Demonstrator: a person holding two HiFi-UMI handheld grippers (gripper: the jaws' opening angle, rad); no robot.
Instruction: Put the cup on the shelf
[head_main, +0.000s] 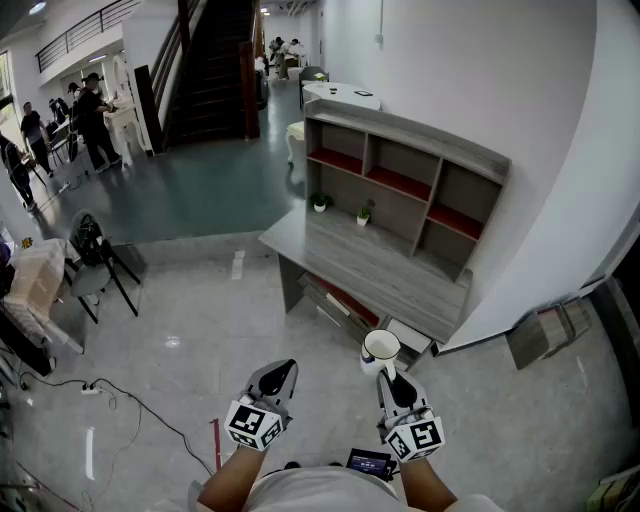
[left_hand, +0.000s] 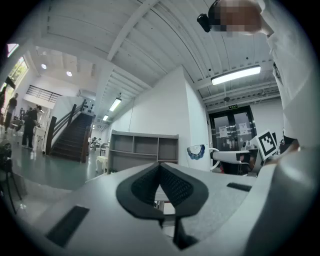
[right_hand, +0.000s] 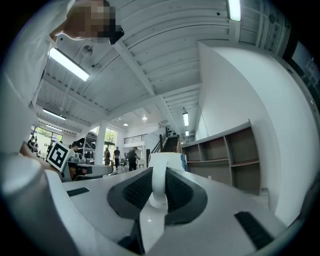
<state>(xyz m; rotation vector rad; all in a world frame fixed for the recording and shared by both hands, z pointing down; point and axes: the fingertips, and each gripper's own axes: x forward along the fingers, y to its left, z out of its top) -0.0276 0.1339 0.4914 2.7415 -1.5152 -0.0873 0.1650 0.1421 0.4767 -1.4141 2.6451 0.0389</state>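
The head view looks steeply down from above the left claw (head_main: 283, 372) and right claw (head_main: 388, 376). Each claw's own view sits close behind its jaws, angled upward; all share the shelf (head_main: 400, 190) ahead.

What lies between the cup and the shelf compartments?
In the head view, the grey desk top lies between the cup and the shelf; two small potted plants stand toward its left end.

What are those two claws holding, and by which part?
The right gripper holds the white cup by its handle; the left gripper holds nothing.
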